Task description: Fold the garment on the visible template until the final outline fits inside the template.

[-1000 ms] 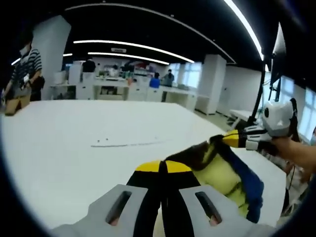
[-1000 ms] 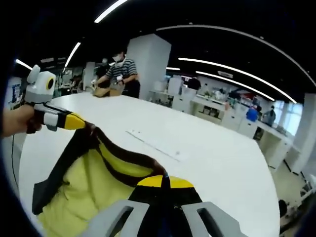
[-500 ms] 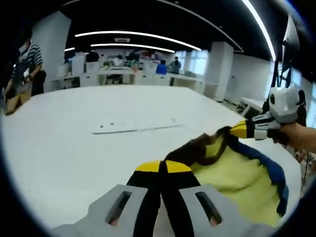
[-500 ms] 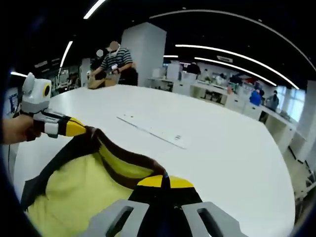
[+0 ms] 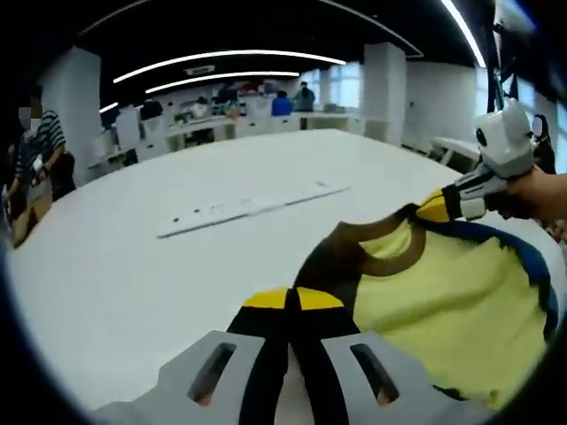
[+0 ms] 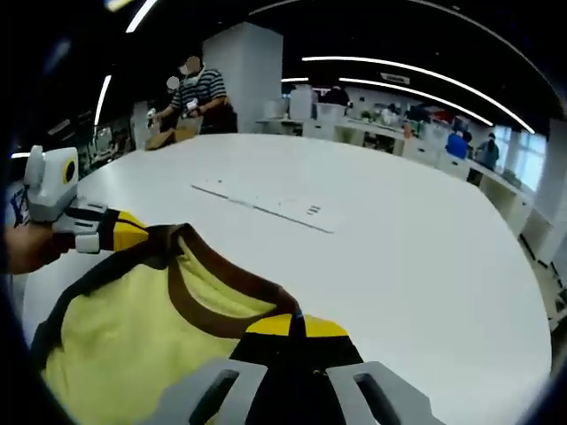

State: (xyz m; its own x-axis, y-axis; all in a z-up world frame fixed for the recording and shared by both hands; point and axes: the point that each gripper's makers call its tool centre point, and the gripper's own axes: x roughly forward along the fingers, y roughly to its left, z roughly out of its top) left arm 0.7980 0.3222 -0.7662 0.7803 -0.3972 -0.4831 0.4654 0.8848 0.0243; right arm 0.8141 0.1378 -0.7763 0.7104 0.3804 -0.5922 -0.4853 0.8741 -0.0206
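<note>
Left gripper view: garment (image 5: 443, 301) stretched between both clamped claws, left claw (image 5: 291, 301).

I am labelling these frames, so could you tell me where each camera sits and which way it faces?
Left gripper view: rides the left gripper, looking along its shut jaws over the shirt and table; right gripper and a hand enter from the right.
Right gripper view: rides the right gripper, facing across the table; left gripper enters from the left.
Shared: shirt, table, white strip.
</note>
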